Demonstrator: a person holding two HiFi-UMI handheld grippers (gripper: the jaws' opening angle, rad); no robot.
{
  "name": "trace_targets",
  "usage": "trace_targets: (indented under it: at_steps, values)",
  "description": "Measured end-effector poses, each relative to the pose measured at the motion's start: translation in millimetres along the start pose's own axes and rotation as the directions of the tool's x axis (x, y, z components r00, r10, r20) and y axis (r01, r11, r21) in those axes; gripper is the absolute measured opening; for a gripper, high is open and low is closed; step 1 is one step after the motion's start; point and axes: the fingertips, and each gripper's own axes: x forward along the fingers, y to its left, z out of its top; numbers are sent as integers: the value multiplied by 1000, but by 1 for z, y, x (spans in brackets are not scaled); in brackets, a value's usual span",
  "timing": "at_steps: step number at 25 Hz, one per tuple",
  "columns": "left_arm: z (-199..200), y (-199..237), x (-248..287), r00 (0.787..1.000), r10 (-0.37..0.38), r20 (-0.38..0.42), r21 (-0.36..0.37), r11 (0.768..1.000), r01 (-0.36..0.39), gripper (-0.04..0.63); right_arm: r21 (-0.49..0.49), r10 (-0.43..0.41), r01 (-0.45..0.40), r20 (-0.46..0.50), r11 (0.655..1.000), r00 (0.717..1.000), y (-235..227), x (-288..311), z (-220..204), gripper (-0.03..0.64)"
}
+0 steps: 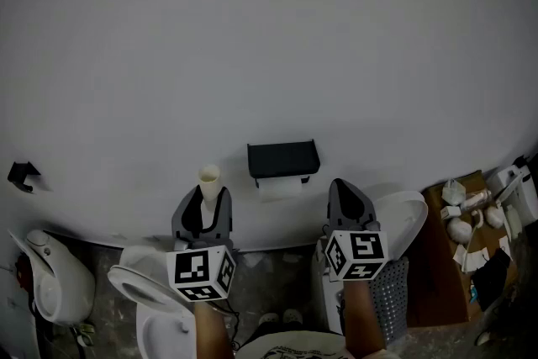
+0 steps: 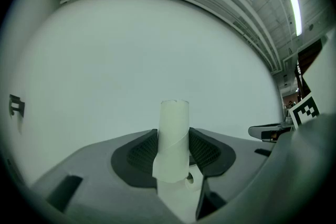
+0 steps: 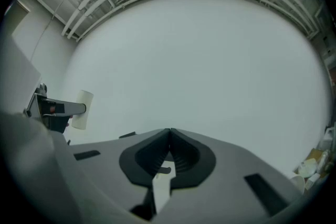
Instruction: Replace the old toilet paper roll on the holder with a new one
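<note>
Apparently the swap is well along. The left tool [image 2: 174, 150] stands partly open, its jaws pressing on a slim, pale cardboard tube [image 2: 173, 131] that stands upright between them. It looks like the bare core of a used-up roll. In the head view the tube sits to the left of the black holder [image 1: 283, 158] and a little lower, clear of it. A white roll [image 1: 280, 188] hangs right under the holder, against the wall [image 1: 252, 29]. Whether it is fully seated on the bar cannot be told from here. The right tool [image 3: 169, 137] is below and to the right of the holder, its jaws closed together with nothing in them. What seems left is getting rid of the tube, and perhaps checking the hanging roll.
</note>
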Motion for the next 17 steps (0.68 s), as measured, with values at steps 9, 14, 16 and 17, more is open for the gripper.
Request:
trace_targets:
  at_steps: [9, 14, 16, 17]
  values:
    - [-3, -1, 1, 1000, -4, -6, 1, 1000, 4, 186, -3, 11, -11, -2, 1000, 1000, 2, -2, 0, -9]
    - [-4, -3, 3, 1000, -9, -12, 1, 1000, 9, 186, 6, 8, -8, -1, 1000, 1000, 1, -2, 0, -9]
    - [-4, -5, 3, 1000, -12, -10, 2, 1000, 12, 186, 10, 5, -5, 0, 1000, 1000, 0, -3, 0, -9]
    - [-4, -6, 3, 1000, -13, -10, 2, 1000, 13, 186, 11, 4, -4, 0, 1000, 1000, 0, -4, 0, -9]
